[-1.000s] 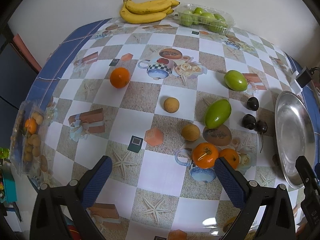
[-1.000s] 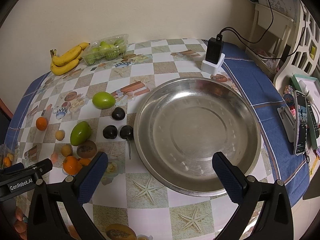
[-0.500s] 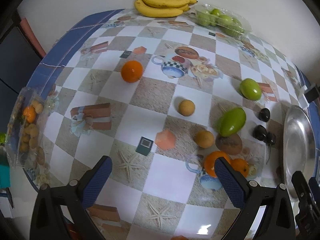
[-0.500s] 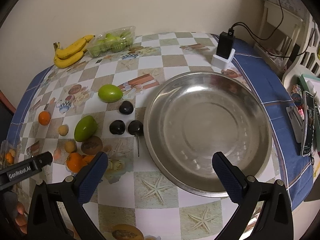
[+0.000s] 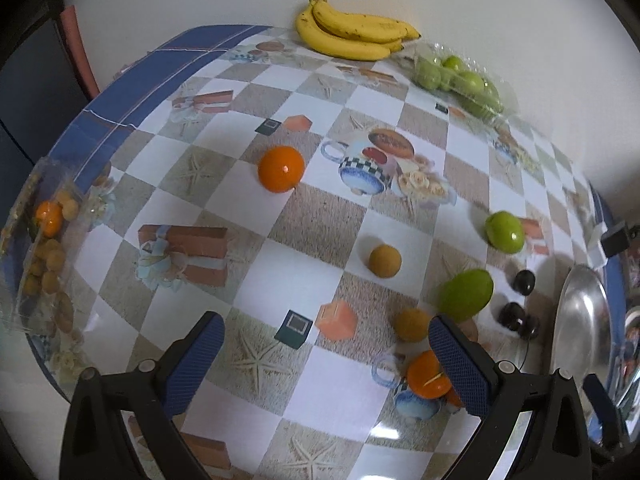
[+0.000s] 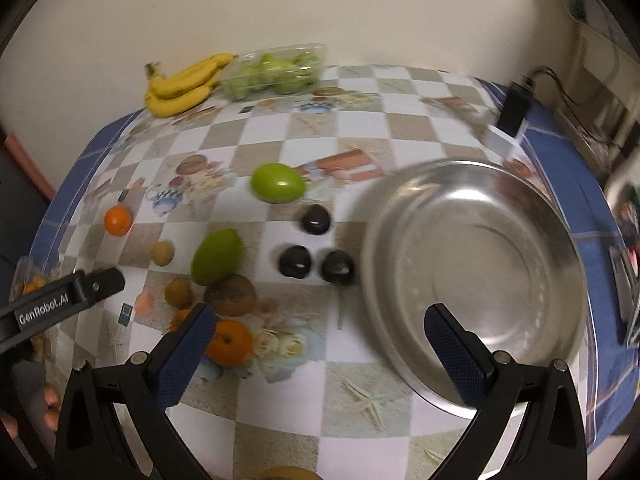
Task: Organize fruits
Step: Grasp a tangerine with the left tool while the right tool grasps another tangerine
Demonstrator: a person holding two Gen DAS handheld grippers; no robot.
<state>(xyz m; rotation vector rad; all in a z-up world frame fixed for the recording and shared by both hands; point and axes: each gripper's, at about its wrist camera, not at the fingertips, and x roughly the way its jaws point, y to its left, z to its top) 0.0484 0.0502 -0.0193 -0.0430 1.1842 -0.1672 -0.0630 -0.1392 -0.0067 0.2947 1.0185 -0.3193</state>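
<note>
Loose fruit lies on the checkered tablecloth: an orange (image 5: 280, 168) at mid-left, a small tan fruit (image 5: 384, 261), a round green fruit (image 5: 504, 232), a green mango (image 5: 465, 294), dark plums (image 5: 524, 281) and an orange (image 5: 428, 374) near my right finger. My left gripper (image 5: 326, 364) is open and empty above the cloth. My right gripper (image 6: 320, 354) is open and empty, with the steel bowl (image 6: 472, 276) ahead on the right and an orange (image 6: 231, 342), a kiwi (image 6: 231, 295) and the mango (image 6: 217, 256) ahead on the left.
Bananas (image 5: 352, 32) and a clear box of green fruit (image 5: 460, 80) sit by the far wall. A bag of small fruit (image 5: 44, 256) lies at the table's left edge. A charger block (image 6: 514, 114) stands behind the bowl. The left gripper shows in the right wrist view (image 6: 60, 300).
Both grippers have swung left. The left view now centres on the lone orange and the bowl has slid to its right edge. The right view now shows more loose fruit.
</note>
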